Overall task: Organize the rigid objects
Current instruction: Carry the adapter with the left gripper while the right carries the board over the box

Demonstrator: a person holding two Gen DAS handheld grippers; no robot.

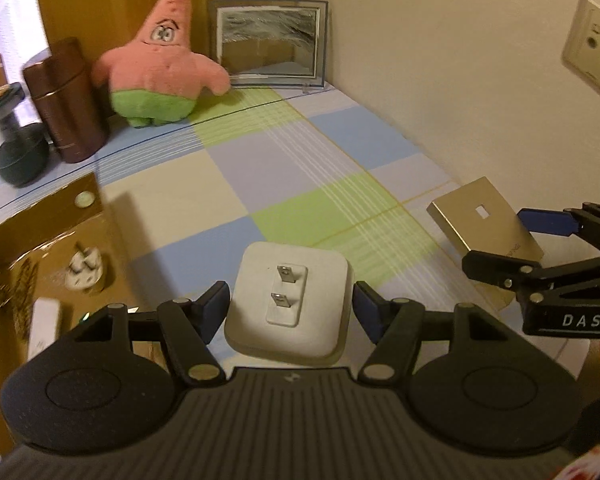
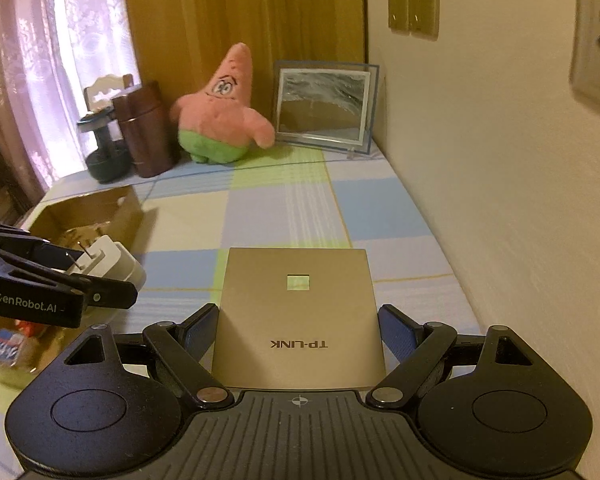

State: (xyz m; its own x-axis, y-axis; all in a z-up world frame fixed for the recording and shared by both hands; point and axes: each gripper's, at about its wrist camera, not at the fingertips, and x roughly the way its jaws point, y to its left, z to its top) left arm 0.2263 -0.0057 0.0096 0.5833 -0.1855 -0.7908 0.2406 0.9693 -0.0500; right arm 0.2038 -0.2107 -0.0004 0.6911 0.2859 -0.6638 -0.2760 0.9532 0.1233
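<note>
The left hand-held gripper [image 1: 288,306] is clamping the white charger [image 1: 286,300] above the checked worktop [image 1: 260,168]; the right hand-held gripper [image 2: 298,330] is clamping the gold TP-LINK plate [image 2: 296,320]. Both grips are edge-on, so either piece could be slipping out before reaching the cardboard box [image 2: 88,216] at the left.

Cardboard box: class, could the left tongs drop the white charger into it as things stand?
Probably yes: the cardboard box lies open-topped beside the left tongs, which grip the white charger, with nothing between them.
</note>
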